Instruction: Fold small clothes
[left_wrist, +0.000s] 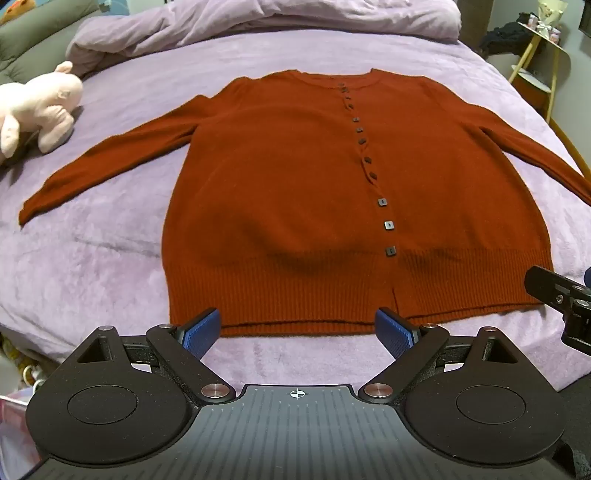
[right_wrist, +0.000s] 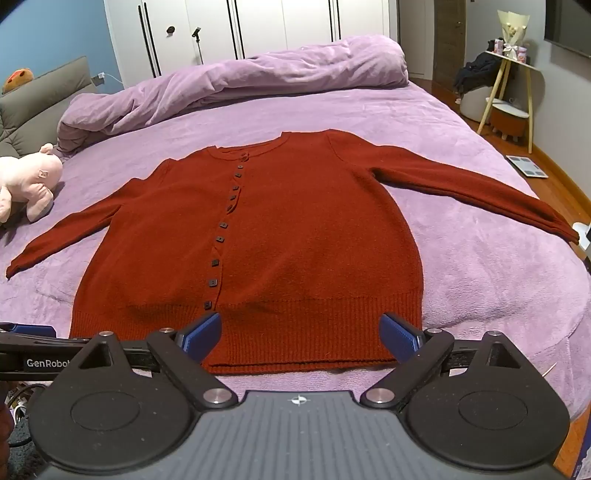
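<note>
Folding not yet begun: both tools released, empty.
Left tool (left_wrist: 297, 334) and right tool (right_wrist: 301, 338) hover at frame bottom by the hem; beyond, the red cardigan (left_wrist: 314, 192) lies flat on the bed (left_wrist: 110, 258), sleeves spread, no fold made.

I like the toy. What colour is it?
The stuffed toy is pale pink, clearest in the left wrist view.

White lettering reads "GenRobo" on the black left gripper (right_wrist: 35, 354), at the right wrist view's left edge. The word's end is hidden, and nothing else is legible
</note>
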